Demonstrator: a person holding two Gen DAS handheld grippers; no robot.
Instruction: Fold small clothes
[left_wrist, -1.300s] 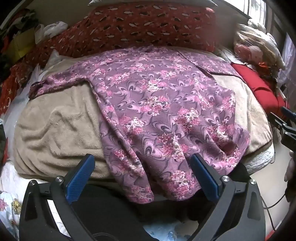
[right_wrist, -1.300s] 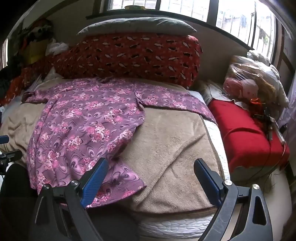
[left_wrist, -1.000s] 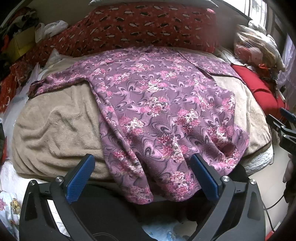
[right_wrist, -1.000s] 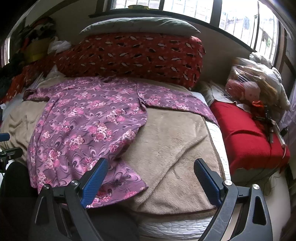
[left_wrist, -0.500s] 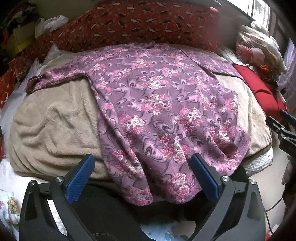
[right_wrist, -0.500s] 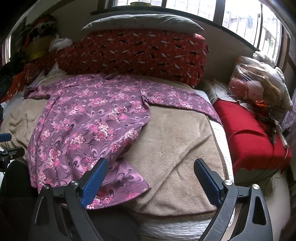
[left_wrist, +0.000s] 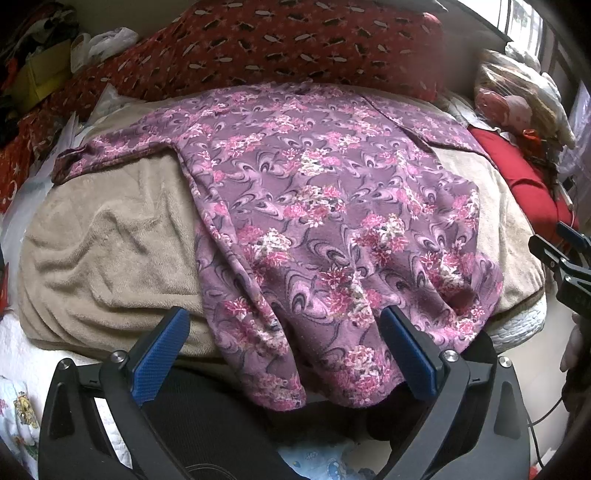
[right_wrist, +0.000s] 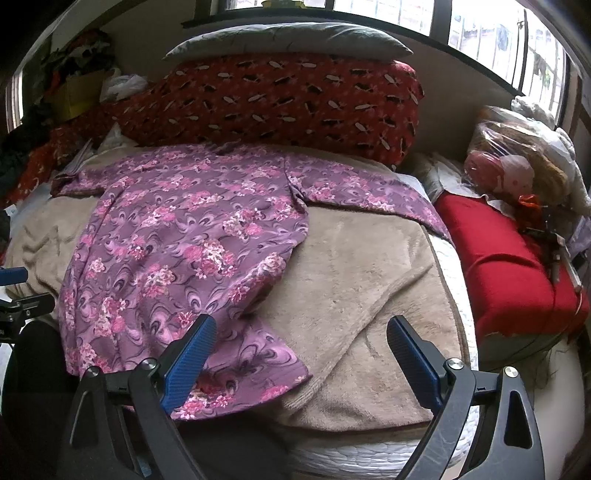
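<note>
A purple floral garment (left_wrist: 314, 206) lies spread on a beige blanket (left_wrist: 103, 236), sleeves out to both sides, its hem hanging over the near bed edge. It also shows in the right wrist view (right_wrist: 177, 236). My left gripper (left_wrist: 284, 332) is open and empty, just before the hem, its fingers either side of the hanging cloth. My right gripper (right_wrist: 301, 339) is open and empty, over the garment's lower right corner and the bare blanket (right_wrist: 369, 280). The right gripper's tips show at the left wrist view's right edge (left_wrist: 557, 254).
A large red patterned pillow (right_wrist: 280, 99) and a grey pillow (right_wrist: 288, 37) lie at the bed's head. A red cushion (right_wrist: 506, 251) and a plastic bag of stuffed items (right_wrist: 517, 155) stand to the right. Clutter piles up at the far left (left_wrist: 33, 62).
Both grippers have moved slightly forward and up toward the bed. The garment has not moved. Both stay open.
</note>
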